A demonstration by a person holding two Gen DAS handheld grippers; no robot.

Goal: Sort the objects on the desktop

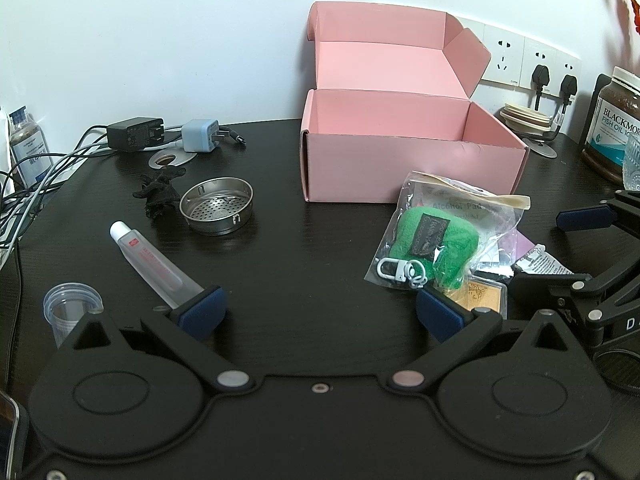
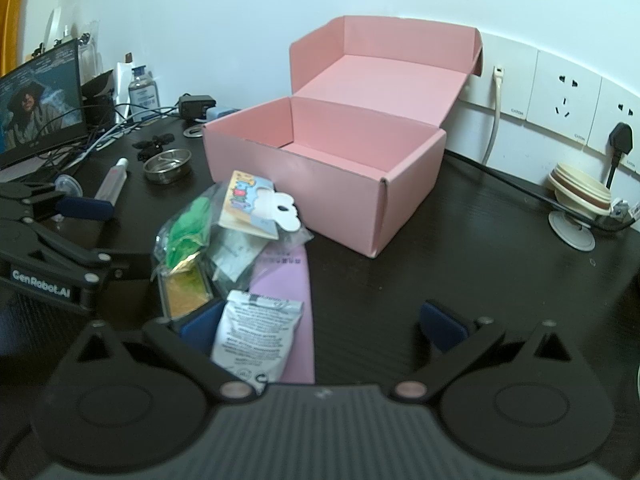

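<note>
On the far left of the black desk (image 1: 304,264) stands one clear plastic cup (image 1: 72,310), and just beside it lies one white-capped squeeze tube (image 1: 154,266), its flat end touching the left finger of the left gripper (image 1: 320,316), whose jaws are spread wide with nothing between them. Behind the tube sit one crumpled black item (image 1: 158,194) and one round perforated metal strainer (image 1: 216,206), close together; farther back lie two chargers, one black (image 1: 134,133) and one pale blue (image 1: 200,135), with their cables. Right of centre stands one pink cardboard box (image 1: 400,172), lid folded up against the wall, its inside bare as far as the views show. In front of the box lies a loose heap: one clear zip bag (image 1: 448,236) holding a green felt pouch (image 1: 436,248) with a white clip, one gold-lidded case (image 2: 186,294), one cartoon card with a white flower tag (image 2: 252,204), one lilac strip (image 2: 292,316) and one white printed sachet (image 2: 256,336). The right gripper (image 2: 322,328) is likewise wide open, empty, its left finger just beside the sachet. At the right edge stand a stack of cream lids (image 2: 580,194) and one fish-oil jar (image 1: 614,120).
</note>
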